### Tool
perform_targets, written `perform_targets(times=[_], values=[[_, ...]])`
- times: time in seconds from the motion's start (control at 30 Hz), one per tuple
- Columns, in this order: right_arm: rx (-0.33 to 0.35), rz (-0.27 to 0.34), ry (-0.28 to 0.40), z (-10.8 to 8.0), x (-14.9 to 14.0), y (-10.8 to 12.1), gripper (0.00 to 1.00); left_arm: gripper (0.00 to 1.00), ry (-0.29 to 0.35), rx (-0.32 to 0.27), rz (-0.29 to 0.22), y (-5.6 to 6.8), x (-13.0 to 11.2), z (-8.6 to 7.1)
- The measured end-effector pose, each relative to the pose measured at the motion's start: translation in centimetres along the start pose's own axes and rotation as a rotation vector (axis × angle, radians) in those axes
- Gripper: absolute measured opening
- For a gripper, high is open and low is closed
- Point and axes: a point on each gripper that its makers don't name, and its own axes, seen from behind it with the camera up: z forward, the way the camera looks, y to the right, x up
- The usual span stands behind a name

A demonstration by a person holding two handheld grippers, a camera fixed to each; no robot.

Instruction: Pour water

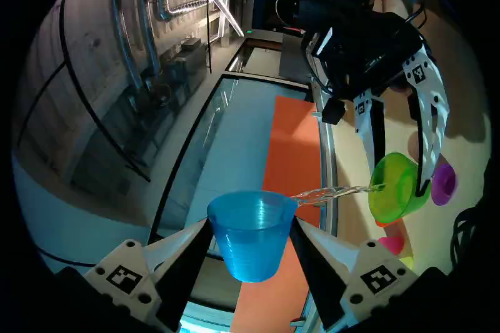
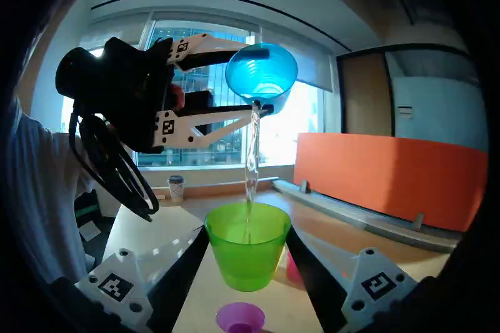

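My left gripper (image 1: pixel 250 225) is shut on a blue plastic cup (image 1: pixel 253 236), tipped over so that a thin stream of water (image 1: pixel 328 193) runs from its rim. The stream lands in a green cup (image 1: pixel 394 192), on which my right gripper (image 1: pixel 401 184) is shut. In the right gripper view the green cup (image 2: pixel 248 252) stands upright between the fingers of my right gripper (image 2: pixel 247 233). High above it is the tilted blue cup (image 2: pixel 261 75) in my left gripper (image 2: pixel 257 80), and the water (image 2: pixel 252 158) falls straight down into the green cup.
On the light wooden table (image 2: pixel 200 295) below stand a purple cup (image 2: pixel 240 317) and a pink cup (image 2: pixel 292 270). An orange partition (image 2: pixel 394 177) lines the table's right side. A paper cup (image 2: pixel 176 188) sits on the window sill. A person's sleeve (image 2: pixel 37 208) is at the left.
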Motion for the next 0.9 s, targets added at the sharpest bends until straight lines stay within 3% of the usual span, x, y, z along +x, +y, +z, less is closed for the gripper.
perform_targets(times=[0.57, 0.9], values=[[-0.007, -0.004, 0.005, 0.0, 0.22, 0.17, 0.91, 0.85, 0.01, 0.015, 0.09, -0.63, 0.4, 0.25], [-0.013, -0.002, 0.011, 0.01, 0.52, 0.34, 0.91, 0.85, 0.009, 0.014, 0.198, -0.78, 0.92, 0.2]])
